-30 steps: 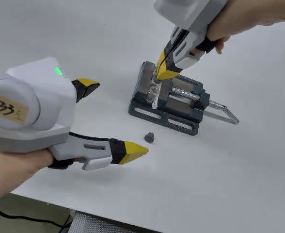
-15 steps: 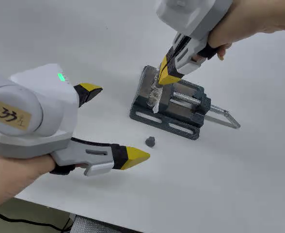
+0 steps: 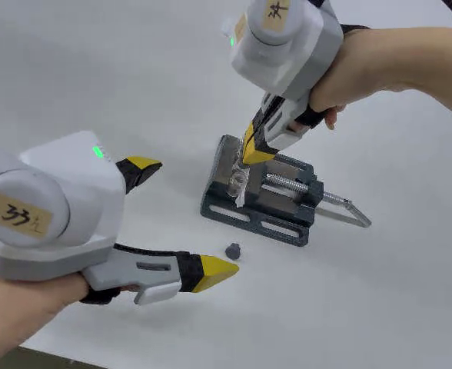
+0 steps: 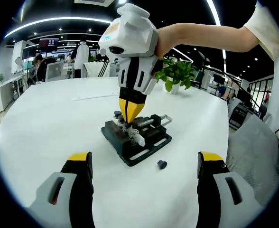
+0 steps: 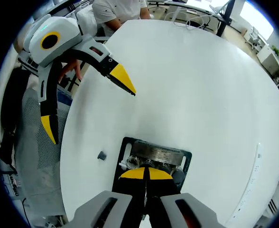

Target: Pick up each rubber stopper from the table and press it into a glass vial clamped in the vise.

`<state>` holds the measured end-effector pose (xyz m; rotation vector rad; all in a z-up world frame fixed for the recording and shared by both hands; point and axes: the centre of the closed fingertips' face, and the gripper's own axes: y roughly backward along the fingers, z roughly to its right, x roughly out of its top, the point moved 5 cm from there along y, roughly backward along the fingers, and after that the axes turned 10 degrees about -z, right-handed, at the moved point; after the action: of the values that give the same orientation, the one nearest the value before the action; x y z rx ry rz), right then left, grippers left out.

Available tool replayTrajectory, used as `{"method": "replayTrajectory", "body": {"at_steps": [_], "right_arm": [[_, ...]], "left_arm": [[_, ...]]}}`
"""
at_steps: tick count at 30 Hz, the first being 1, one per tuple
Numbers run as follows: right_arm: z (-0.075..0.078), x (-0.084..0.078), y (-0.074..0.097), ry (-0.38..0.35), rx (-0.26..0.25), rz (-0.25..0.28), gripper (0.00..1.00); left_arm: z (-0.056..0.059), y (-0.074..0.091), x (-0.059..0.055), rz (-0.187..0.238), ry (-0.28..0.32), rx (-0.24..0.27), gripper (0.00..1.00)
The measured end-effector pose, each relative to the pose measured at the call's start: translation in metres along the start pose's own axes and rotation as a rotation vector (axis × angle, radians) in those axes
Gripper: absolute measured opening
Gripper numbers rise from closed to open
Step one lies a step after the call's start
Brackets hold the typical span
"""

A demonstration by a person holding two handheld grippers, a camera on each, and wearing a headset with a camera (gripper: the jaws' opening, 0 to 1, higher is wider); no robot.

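One small, dark, squat rubber stopper (image 3: 233,250) lies loose on the smooth white surface (image 3: 95,69), between the one black metal vise (image 3: 250,218) and the surface's near edge; it sits just off one yellow tip of the left tongs (image 3: 181,217), which gape wide and hold nothing. The right tongs (image 3: 253,151) are clenched, pointed yellow tips together just over the clear glass vial (image 3: 237,183) clamped in the vise; how many vials stand there I cannot tell.
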<state>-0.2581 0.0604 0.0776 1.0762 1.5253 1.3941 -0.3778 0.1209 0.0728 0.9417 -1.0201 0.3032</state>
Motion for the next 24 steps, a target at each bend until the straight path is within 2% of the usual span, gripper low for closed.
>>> {"method": "replayTrajectory", "body": {"at_steps": [6, 13, 17, 24], "right_arm": [[0.0, -0.0002, 0.0007, 0.016, 0.005, -0.003, 0.0], [0.002, -0.0041, 0.0007, 0.007, -0.01, 0.046, 0.0], [-0.0025, -0.0046, 0.0012, 0.01, -0.024, 0.058, 0.0], [-0.0036, -0.0003, 0.0015, 0.016, -0.021, 0.039, 0.0]], "left_arm": [[-0.0019, 0.0055, 0.0041, 0.005, -0.012, 0.011, 0.91], [-0.0026, 0.0098, 0.0022, -0.001, -0.013, 0.023, 0.91], [-0.0015, 0.01, 0.002, 0.0, -0.009, 0.024, 0.91], [0.0003, 0.0085, 0.001, -0.003, -0.008, 0.021, 0.91]]}}
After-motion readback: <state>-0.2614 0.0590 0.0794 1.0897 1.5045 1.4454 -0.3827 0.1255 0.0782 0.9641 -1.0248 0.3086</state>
